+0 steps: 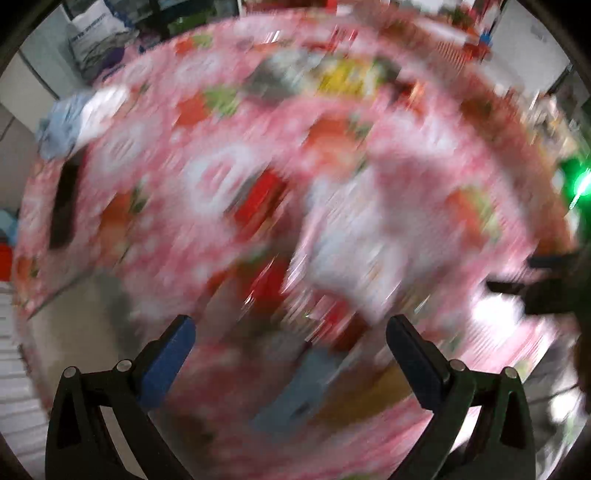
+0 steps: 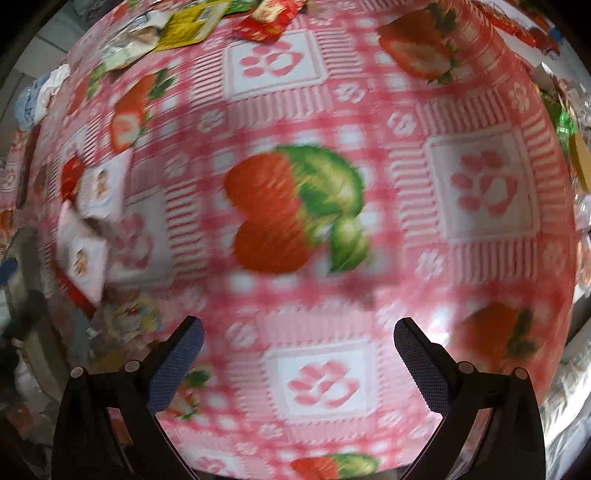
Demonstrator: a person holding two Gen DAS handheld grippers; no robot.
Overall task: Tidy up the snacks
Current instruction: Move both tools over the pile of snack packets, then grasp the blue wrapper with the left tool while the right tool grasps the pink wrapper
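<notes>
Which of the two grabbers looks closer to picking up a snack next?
Probably the left gripper: blurred red and white snack packets lie just past its open fingers. The right gripper, also open, faces only bare tablecloth; its nearest white packets sit far off to one side.

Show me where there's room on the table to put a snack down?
The big bare patch is the middle of the strawberry tablecloth, straight ahead of the open right gripper. It's crowded at the far edge by the yellow packet and red wrapper, and at the left by the white packets.
</notes>
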